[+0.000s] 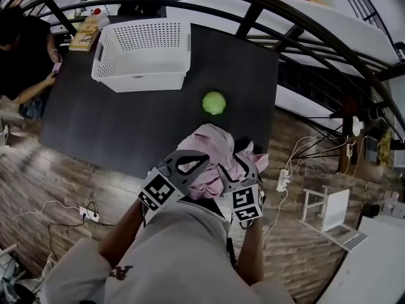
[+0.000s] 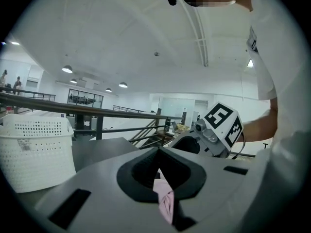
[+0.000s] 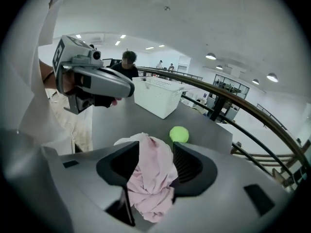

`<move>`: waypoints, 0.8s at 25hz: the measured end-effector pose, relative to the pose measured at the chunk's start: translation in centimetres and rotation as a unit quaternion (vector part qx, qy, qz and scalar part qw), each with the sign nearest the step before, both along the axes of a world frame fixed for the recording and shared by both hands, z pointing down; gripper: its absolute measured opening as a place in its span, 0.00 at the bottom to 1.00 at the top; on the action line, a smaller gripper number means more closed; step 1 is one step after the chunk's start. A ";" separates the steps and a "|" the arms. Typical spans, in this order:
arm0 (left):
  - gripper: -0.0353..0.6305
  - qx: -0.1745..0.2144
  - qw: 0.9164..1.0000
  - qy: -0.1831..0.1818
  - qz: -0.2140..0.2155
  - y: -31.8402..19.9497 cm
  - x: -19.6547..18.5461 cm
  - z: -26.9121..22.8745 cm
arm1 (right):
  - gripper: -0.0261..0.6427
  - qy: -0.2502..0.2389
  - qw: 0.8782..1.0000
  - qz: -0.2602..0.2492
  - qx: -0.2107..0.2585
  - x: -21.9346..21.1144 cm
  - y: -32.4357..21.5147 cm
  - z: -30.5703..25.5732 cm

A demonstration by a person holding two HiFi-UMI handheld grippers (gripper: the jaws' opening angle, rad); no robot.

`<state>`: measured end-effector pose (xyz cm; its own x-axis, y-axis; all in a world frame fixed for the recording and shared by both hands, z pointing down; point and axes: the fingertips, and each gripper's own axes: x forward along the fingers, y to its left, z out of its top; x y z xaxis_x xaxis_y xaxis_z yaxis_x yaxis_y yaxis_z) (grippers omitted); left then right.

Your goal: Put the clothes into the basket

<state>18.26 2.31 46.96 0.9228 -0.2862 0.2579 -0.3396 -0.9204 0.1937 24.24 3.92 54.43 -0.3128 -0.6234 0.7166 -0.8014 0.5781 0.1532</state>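
Two tongs meet on one pink garment [image 1: 212,145], which is bunched at the near edge of the dark surface [image 1: 107,125], right in front of you. Your left tongs [image 2: 158,152] are closed tight. A thin fold of the pink cloth is pinched between their tips and hangs down from them. Your right tongs [image 3: 154,160] stand partway apart, and a loose wad of the same garment fills the gap. The cloth brushes both jaws, but they do not look clamped on it. In the head view the two tongs sit side by side, yours on the left coming at the garment from the left and the other from the right, with the cloth heaped between and ahead of them.

The white perforated laundry basket [image 1: 142,75] stands upright on the far side of the surface, well apart from the garment. A yellow-green ball [image 1: 214,102] lies on the surface between the two, nearer the garment and off the basket's right corner. It is touching neither.

A person in dark clothes [image 1: 22,49] sits at the far left corner of the surface. A yellowish box [image 1: 84,35] lies just beside the basket's far left side. A white power strip [image 1: 88,215] with its cable lies on the wooden floor [image 1: 38,182] to your left, below the edge of the surface.
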 end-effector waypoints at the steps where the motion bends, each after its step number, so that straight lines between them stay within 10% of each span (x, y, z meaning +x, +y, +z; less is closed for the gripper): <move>1: 0.06 -0.003 1.000 -0.003 0.002 0.1 0.2 0.3 | 0.38 0.002 1.000 -0.006 -0.014 0.0 0.2 0.9; 20: 0.06 -0.036 0.999 -0.031 0.003 1.2 1.4 3.1 | 0.73 0.056 0.982 -0.115 -0.137 -0.6 1.7 12.6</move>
